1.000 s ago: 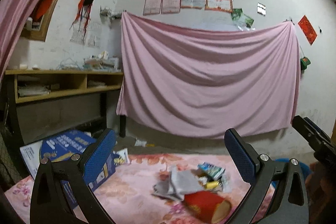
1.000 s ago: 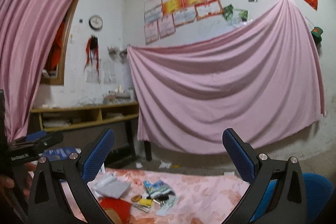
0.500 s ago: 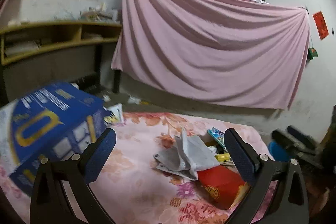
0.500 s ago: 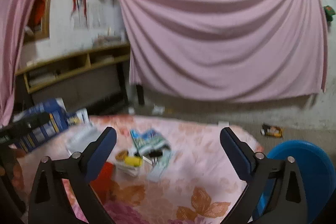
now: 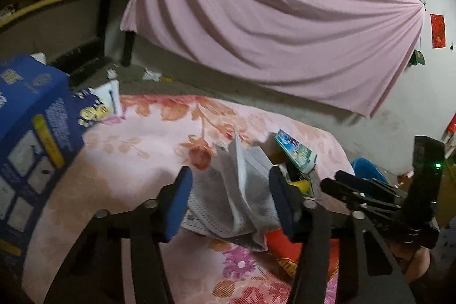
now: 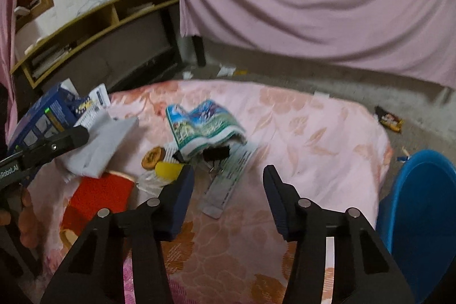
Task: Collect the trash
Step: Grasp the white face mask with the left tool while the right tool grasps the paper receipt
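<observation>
Trash heaped mid-tabletop, both claws spread wide above it

Trash lies in a loose pile on the floral pink cloth [image 6: 313,133] that covers the tabletop, low and centre in both views. Left claw [image 5: 229,194] hangs wide around a crumpled grey-white mesh wrapper [image 5: 242,190], a blue pad on either side and neither visibly touching it, which reads as lining up for a pinch on the soft, foldable ridge that stands up. Right claw [image 6: 228,190] is equally wide and holds nothing, poised over a flat grey printed strip [image 6: 228,181]. Beside that strip sit a glossy blue-green snack packet [image 6: 205,124], curled and puffy, a black binder clip [image 6: 216,151], a yellow cap-like piece [image 6: 168,170] and a small round brown disc [image 6: 153,157]. A red envelope-like sheet [image 6: 99,195] lies flat at lower left. At the right edge stands a smooth blue plastic bin [image 6: 421,204], probably where the pieces go. A blue printed carton [image 5: 31,133] fills the left of the left view
</observation>
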The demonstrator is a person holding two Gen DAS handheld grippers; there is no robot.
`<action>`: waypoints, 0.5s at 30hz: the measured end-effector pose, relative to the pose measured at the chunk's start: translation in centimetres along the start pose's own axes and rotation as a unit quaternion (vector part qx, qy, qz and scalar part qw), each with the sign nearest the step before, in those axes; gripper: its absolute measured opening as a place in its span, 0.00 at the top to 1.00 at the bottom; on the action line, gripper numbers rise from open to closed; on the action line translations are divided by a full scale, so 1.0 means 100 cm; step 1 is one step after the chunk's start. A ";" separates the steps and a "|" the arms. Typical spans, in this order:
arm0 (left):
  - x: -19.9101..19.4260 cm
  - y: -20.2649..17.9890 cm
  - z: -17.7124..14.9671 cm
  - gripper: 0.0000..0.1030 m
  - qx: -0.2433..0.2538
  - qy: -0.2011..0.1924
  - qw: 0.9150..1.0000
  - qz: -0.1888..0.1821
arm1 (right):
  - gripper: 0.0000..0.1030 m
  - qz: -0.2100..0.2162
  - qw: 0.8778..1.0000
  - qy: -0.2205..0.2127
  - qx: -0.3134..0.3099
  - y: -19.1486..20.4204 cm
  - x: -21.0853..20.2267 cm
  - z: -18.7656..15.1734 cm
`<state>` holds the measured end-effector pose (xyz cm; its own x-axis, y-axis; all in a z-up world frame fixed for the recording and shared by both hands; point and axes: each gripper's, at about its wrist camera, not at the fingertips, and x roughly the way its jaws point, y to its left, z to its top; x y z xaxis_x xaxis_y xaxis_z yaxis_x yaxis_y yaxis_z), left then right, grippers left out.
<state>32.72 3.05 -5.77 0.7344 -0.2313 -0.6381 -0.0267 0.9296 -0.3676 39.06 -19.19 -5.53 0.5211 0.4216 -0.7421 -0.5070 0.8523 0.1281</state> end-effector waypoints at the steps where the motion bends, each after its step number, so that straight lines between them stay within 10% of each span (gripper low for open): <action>1: 0.002 0.001 0.001 0.64 -0.002 0.006 1.000 -0.004 | 0.55 0.002 1.000 0.006 -0.001 0.001 0.002 0.000; 15: 0.002 0.006 0.005 0.97 -0.022 0.019 0.999 -0.016 | 0.82 0.020 0.998 0.058 -0.001 -0.008 0.018 0.003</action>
<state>33.23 3.69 -5.78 0.7086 -0.2716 -0.6512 -0.0342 0.9087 -0.4161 40.62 -19.02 -6.76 0.4166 0.4169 -0.8079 -0.5279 0.8344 0.1584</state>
